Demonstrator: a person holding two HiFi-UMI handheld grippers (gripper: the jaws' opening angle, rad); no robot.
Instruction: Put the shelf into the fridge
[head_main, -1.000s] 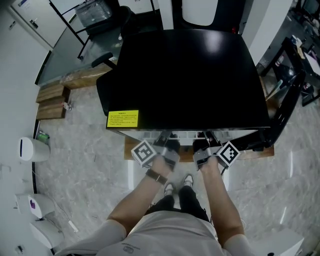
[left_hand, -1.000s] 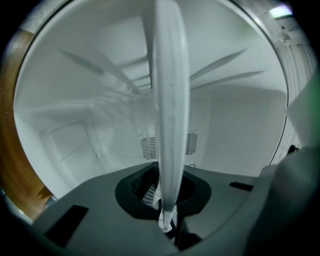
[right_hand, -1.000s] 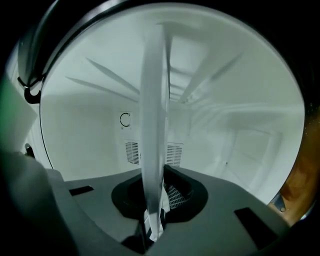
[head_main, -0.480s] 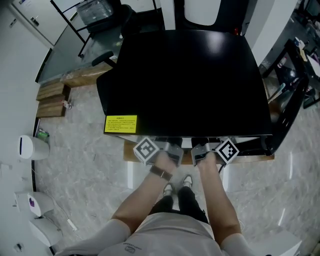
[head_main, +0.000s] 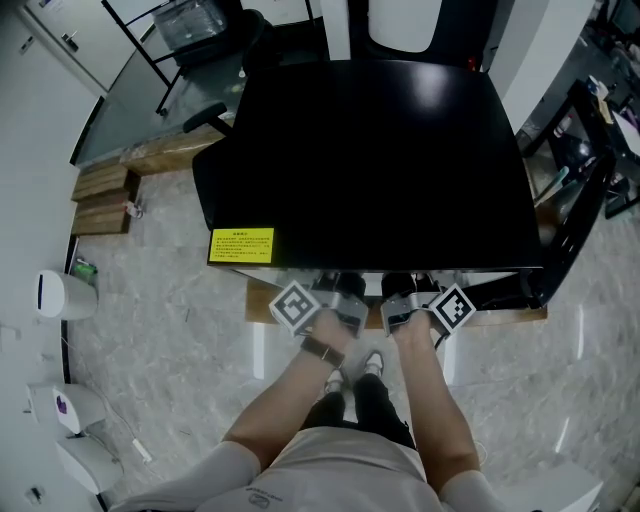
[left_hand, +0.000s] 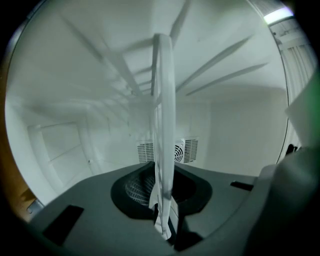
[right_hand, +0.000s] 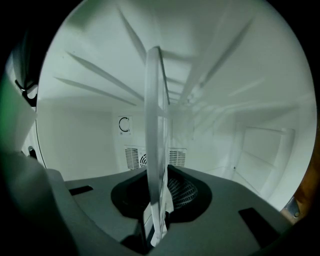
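Compared with a second ago, both claws have pushed forward, and the white strip of shelf that stuck out in front is now almost all tucked under the black top of the fridge (head_main: 380, 160). The head view doesn't give much more than that. It shows the left claw (head_main: 343, 292) and right claw (head_main: 402, 292) side by side at the front edge with their marker cubes showing. Their tips are swallowed by the overhang, so there's no read on the grip from up there.

The claw cams fill that in. The left claw (left_hand: 165, 227) is clamped on the shelf (left_hand: 163, 115), which runs edge-on up the middle of the frame into the white interior. Same deal on the other side, right claw (right_hand: 155, 227) pinching the shelf (right_hand: 156, 115). Both cams also show a vent grille (left_hand: 189, 150) on the back wall, but only the right one catches a round C-shaped mark (right_hand: 124, 124) above it.

Around the fridge there's a yellow label (head_main: 241, 247) at its left front corner, wooden blocks (head_main: 103, 203) on the floor to the left, and a black frame (head_main: 585, 160) on the right.
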